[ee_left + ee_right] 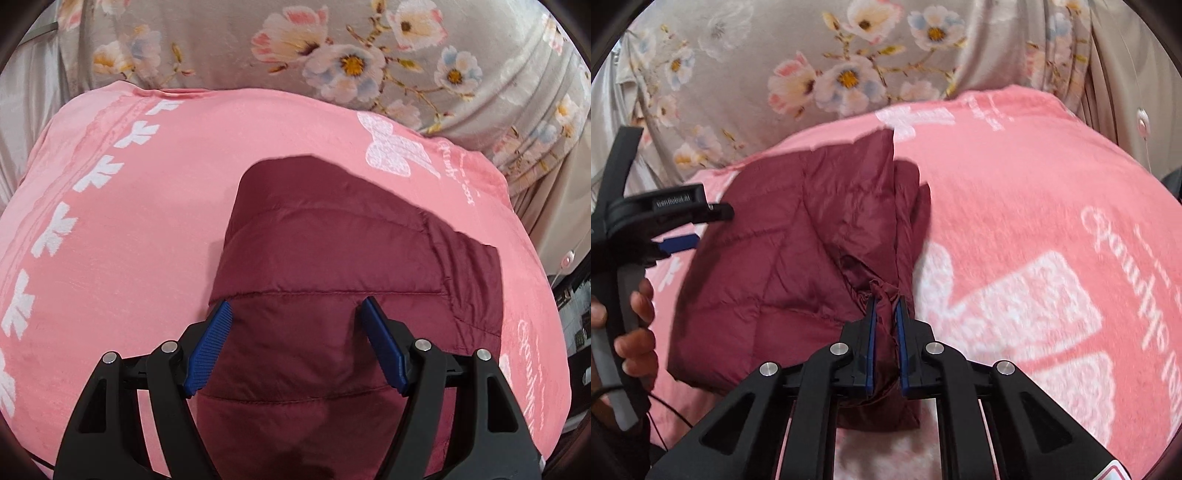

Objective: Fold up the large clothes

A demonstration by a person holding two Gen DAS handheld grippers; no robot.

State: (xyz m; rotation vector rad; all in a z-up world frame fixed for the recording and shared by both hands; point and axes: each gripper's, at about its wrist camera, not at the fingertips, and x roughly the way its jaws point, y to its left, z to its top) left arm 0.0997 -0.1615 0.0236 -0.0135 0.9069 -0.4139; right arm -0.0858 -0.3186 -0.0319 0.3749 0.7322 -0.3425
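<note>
A maroon quilted jacket (pixel 332 266) lies folded on a pink blanket (pixel 129 221). My left gripper (pixel 295 314) hovers open just above the jacket's near part, its blue pads (pixel 210 343) wide apart with only the flat fabric under them. In the right wrist view the same jacket (pixel 768 251) shows as a puffy bundle. My right gripper (pixel 885 310) is shut on a bunched fold at the jacket's right edge, the cloth pinched between the blue pads (pixel 870 332). The left gripper (pixel 676 242) shows at the far left, held by a hand (pixel 631 321).
The pink blanket (pixel 1034 221) with white prints covers a bed. Behind it hangs a grey floral sheet (pixel 332 55), also in the right wrist view (pixel 775 74). A dark shelf edge (pixel 576 314) stands at the right. A cable (pixel 665 413) trails under the hand.
</note>
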